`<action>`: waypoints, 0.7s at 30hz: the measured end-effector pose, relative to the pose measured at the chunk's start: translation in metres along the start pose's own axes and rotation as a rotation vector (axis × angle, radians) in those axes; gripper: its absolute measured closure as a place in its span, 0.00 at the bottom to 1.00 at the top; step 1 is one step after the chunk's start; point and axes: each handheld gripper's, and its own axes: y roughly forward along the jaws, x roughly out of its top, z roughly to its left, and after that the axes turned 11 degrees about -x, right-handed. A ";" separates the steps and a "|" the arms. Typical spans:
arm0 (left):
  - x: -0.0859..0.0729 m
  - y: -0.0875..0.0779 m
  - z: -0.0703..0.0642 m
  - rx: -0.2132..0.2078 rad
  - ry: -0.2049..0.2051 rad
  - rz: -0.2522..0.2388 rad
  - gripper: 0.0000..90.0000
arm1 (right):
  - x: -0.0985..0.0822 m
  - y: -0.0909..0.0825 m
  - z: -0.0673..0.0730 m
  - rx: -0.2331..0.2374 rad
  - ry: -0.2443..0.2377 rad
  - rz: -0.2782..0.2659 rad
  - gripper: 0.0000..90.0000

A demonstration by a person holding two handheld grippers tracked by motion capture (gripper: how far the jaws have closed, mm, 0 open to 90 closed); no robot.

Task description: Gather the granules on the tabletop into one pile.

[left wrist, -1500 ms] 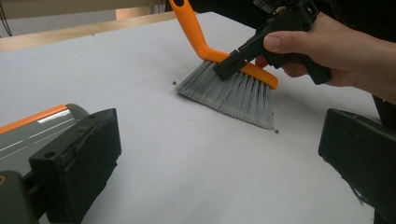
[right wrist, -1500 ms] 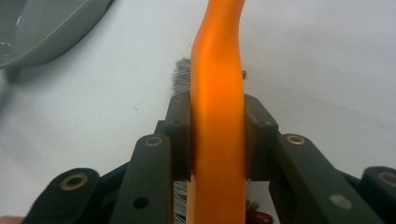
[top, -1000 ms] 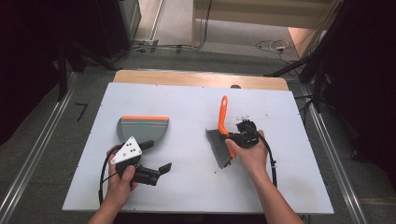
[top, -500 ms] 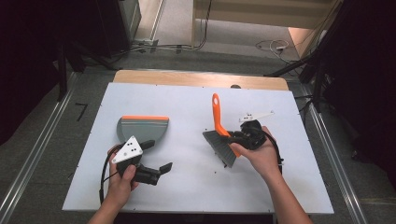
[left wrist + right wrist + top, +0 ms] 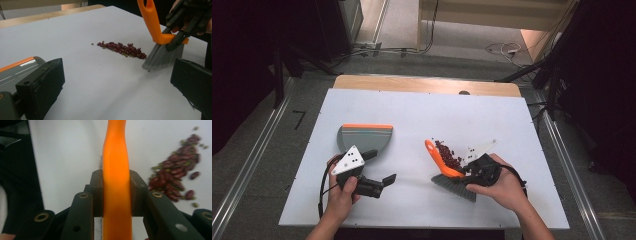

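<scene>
Nearest the person in the high view, the right hand-held gripper (image 5: 468, 173) has its jaws clamped tight on the brush (image 5: 447, 170), low on the orange handle just above the bristle head; in the right gripper view the two pads press on either side of the handle (image 5: 116, 182). The brush lies tilted, with its long axis running from the grey bristles (image 5: 455, 184) at the near end, which point down at the counter (image 5: 412, 115), up and away to the left, where the handle's tip rises. In the left gripper view the bristles (image 5: 162, 56) meet the counter just beside the near end of the beans (image 5: 122, 49), and the top of the handle is cut off by the picture's upper edge. The left hand-held gripper (image 5: 379, 185) sits well apart to the left with its jaws spread wide and nothing between them. Just beyond it the dustpan (image 5: 363, 137) rests flat on the counter, its orange lip on the far side; in the left gripper view one jaw hides most of it. The beans (image 5: 449, 154) lie in a short streak behind the handle, partly covered by it in the high view; single beans are too small to tell apart there.
</scene>
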 end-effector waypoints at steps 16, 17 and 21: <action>0.001 0.002 -0.001 -0.011 0.003 0.000 0.00 | 0.007 0.028 -0.028 0.001 0.017 0.021 0.75; 0.001 0.002 -0.001 -0.010 0.004 0.000 0.00 | 0.008 0.029 -0.030 -0.005 0.015 0.015 0.75; 0.001 0.001 -0.002 -0.009 0.004 -0.003 0.00 | 0.010 0.032 -0.039 -0.023 -0.001 -0.005 0.75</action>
